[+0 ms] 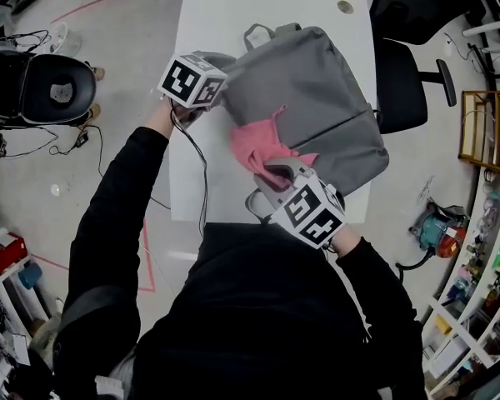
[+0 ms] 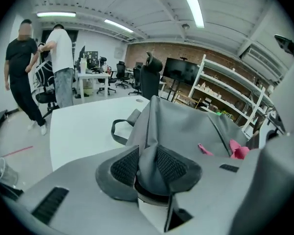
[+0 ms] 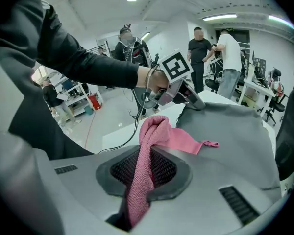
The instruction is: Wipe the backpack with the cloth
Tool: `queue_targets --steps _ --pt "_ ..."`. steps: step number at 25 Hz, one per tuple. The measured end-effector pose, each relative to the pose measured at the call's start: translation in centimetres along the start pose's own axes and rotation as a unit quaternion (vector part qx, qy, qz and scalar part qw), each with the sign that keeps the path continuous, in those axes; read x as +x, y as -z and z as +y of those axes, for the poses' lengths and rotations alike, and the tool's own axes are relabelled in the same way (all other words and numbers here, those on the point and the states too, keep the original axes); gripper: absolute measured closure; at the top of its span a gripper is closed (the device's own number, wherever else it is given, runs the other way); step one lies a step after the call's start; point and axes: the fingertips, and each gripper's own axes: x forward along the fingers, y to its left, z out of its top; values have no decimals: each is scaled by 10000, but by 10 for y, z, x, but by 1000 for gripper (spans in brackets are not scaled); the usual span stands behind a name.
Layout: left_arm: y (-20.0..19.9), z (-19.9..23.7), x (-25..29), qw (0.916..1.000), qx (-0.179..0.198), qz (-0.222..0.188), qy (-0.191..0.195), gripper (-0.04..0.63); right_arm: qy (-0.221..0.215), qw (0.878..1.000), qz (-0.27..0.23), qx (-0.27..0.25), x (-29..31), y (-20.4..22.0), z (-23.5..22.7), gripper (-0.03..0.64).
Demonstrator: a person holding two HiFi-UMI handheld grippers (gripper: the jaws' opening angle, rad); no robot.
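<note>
right fingers (image 3: 121,171) tight on pink cloth (image 3: 181,140) atop backpack (image 3: 235,131)

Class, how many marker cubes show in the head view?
2: one on the left tongs gripping the backpack; one on the right tongs holding the pink cloth. None seems hidden.

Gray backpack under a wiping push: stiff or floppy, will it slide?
Probably floppy: the backpack fabric puckers into a fold where the left claw pinches it. It lies slack, so it is likely light and apt to slide on the smooth table unless pinned. The pink cloth hangs limp from the right claw, so drag should be modest.
</note>
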Motion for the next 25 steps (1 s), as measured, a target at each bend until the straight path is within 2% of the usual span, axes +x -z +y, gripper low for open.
queue_targets --steps 3,6,8,10,13,15,18,20,22,25 --pt "36 -14 -31 9992 -378 -130 -14 479 -20 9999 106 14 5 10 1 561" --pt "68 -32 -58 9958 -833 -355 -119 485 174 9995 139 216 0 25 -18 561" --pt "87 -45 -74 9924 -1096 -506 -226 485 540 9977 120 392 -10 34 -43 561" --pt "101 -53 -88 9899 -1213 -613 -390 483 1092 9920 68 627 -23 40 -78 561" --pt "104 -58 -102 9865 -1248 -820 -668 483 2039 9732 -71 1064 -56 47 -147 561" --pt "98 -59 -114 9803 -1365 -1196 -781 483 2567 9566 -191 1363 -82 52 -189 561" --pt "86 -57 -143 9618 -1714 -1950 -869 483 3174 9337 -440 1596 -123 48 -235 561" --pt "84 -53 -161 9510 -1870 -2252 -992 483 3352 9270 -669 1544 -144 36 -250 561" --pt "88 -49 -177 9430 -1959 -2447 -1120 483 3292 9305 -863 1354 -147 20 -252 561" --pt "95 -49 -190 9345 -2125 -2602 -1173 483 2835 9506 -710 1044 -116 15 -232 561"
